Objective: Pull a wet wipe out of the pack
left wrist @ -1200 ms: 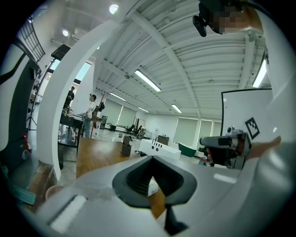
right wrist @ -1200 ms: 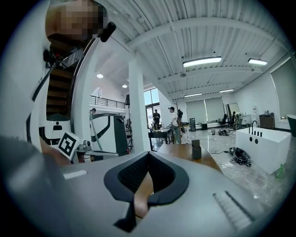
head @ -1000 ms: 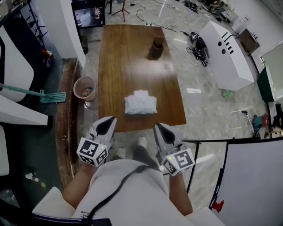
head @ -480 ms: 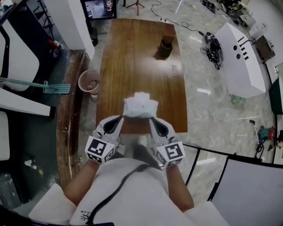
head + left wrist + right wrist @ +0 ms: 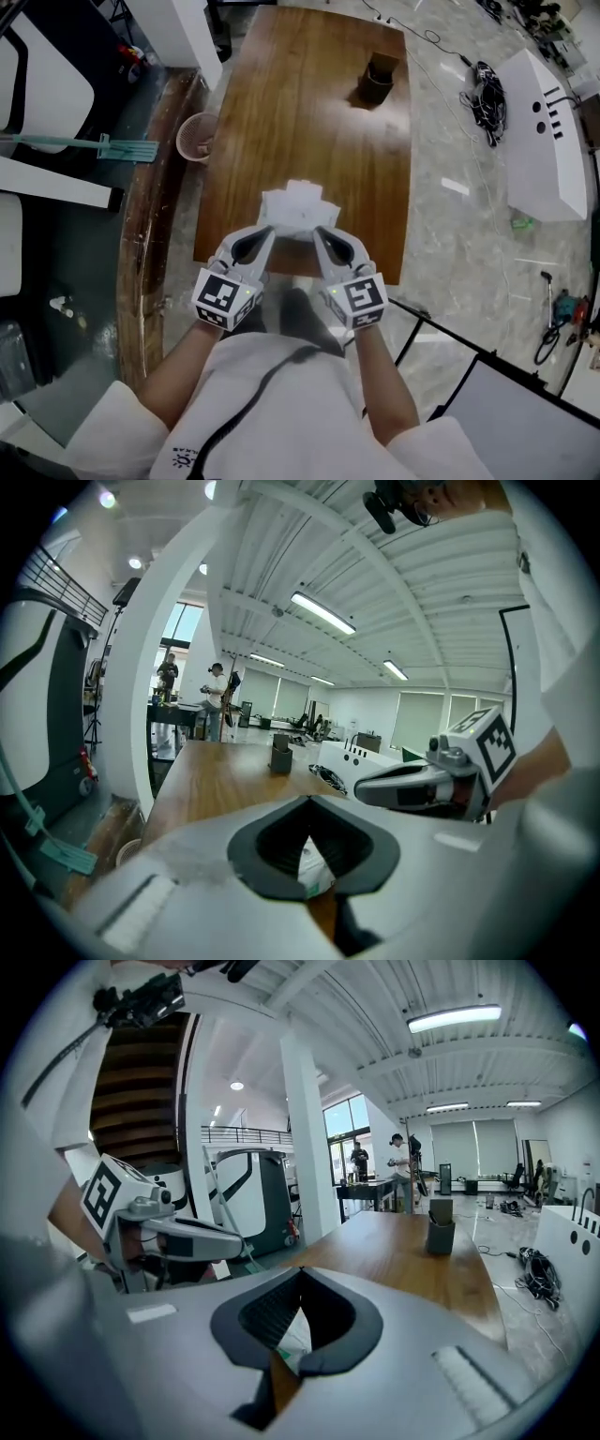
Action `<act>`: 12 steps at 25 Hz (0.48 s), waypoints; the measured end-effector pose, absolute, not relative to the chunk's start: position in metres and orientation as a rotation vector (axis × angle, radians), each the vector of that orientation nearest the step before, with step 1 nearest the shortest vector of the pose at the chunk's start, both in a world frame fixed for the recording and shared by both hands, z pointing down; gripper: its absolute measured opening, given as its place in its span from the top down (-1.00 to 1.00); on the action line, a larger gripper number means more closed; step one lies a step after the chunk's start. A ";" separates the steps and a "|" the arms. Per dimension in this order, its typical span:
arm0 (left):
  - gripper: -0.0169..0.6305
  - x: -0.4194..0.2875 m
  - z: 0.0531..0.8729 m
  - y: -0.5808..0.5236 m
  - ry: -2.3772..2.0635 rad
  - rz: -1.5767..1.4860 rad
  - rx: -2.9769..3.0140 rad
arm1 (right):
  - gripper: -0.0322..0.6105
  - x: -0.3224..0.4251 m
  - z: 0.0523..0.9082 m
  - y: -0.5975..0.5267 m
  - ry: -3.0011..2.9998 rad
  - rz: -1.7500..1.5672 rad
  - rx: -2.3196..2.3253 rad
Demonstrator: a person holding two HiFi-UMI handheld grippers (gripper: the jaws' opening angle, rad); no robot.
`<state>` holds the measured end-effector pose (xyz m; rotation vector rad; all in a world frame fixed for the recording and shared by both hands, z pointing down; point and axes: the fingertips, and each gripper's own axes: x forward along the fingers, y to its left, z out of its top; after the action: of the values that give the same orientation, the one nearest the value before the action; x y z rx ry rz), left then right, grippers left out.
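White wipe pack (image 5: 298, 204) on wooden table (image 5: 309, 103); left gripper (image 5: 268, 232), right gripper (image 5: 319, 232) near it, jaws together.

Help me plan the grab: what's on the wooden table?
White wet wipe pack near the front edge, dark holder at the far end. The left gripper and right gripper cover its near side.

No legible text or numbers anywhere, print on wet wipe pack (image 5: 298, 208) too small to read

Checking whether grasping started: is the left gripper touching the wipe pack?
Cannot tell. In the head view the left gripper overlaps the wipe pack at its near edge; neither contact nor gap shows.
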<state>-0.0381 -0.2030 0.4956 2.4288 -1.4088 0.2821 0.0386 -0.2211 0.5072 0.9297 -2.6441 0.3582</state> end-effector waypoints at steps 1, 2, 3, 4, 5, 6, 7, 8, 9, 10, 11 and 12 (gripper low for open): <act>0.93 -0.035 0.499 -0.205 -1.415 0.288 2.421 | 0.88 0.040 0.511 -0.223 -2.642 0.358 0.915; 0.93 -0.033 0.503 -0.207 -1.421 0.298 2.416 | 0.88 0.041 0.515 -0.226 -2.639 0.359 0.904; 0.93 -0.030 0.507 -0.209 -1.427 0.317 2.412 | 0.88 0.042 0.519 -0.228 -2.638 0.359 0.893; 0.93 -0.028 0.512 -0.210 -1.436 0.344 2.407 | 0.88 0.042 0.521 -0.230 -2.637 0.362 0.880; 0.90 -0.026 0.518 -0.212 -1.449 0.375 2.402 | 0.88 0.042 0.524 -0.231 -2.634 0.367 0.864; 0.86 -0.025 0.524 -0.214 -1.464 0.403 2.393 | 0.88 0.042 0.527 -0.232 -2.629 0.372 0.848; 0.83 -0.024 0.530 -0.217 -1.479 0.426 2.380 | 0.88 0.043 0.530 -0.233 -2.625 0.376 0.835; 0.78 -0.022 0.537 -0.220 -1.492 0.446 2.368 | 0.88 0.044 0.532 -0.235 -2.624 0.376 0.827; 0.72 -0.020 0.544 -0.223 -1.499 0.467 2.360 | 0.88 0.044 0.533 -0.237 -2.627 0.374 0.822; 0.66 -0.017 0.551 -0.228 -1.502 0.489 2.356 | 0.88 0.045 0.534 -0.239 -2.632 0.372 0.818; 0.60 -0.013 0.557 -0.232 -1.504 0.513 2.355 | 0.88 0.045 0.536 -0.241 -2.634 0.372 0.813; 0.57 -0.010 0.563 -0.236 -1.509 0.536 2.354 | 0.88 0.046 0.540 -0.243 -2.632 0.374 0.807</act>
<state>-0.0104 -0.2363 0.5633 2.3539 -1.5088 0.5359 0.0463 -0.2429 0.5397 0.8071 -2.6324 0.3743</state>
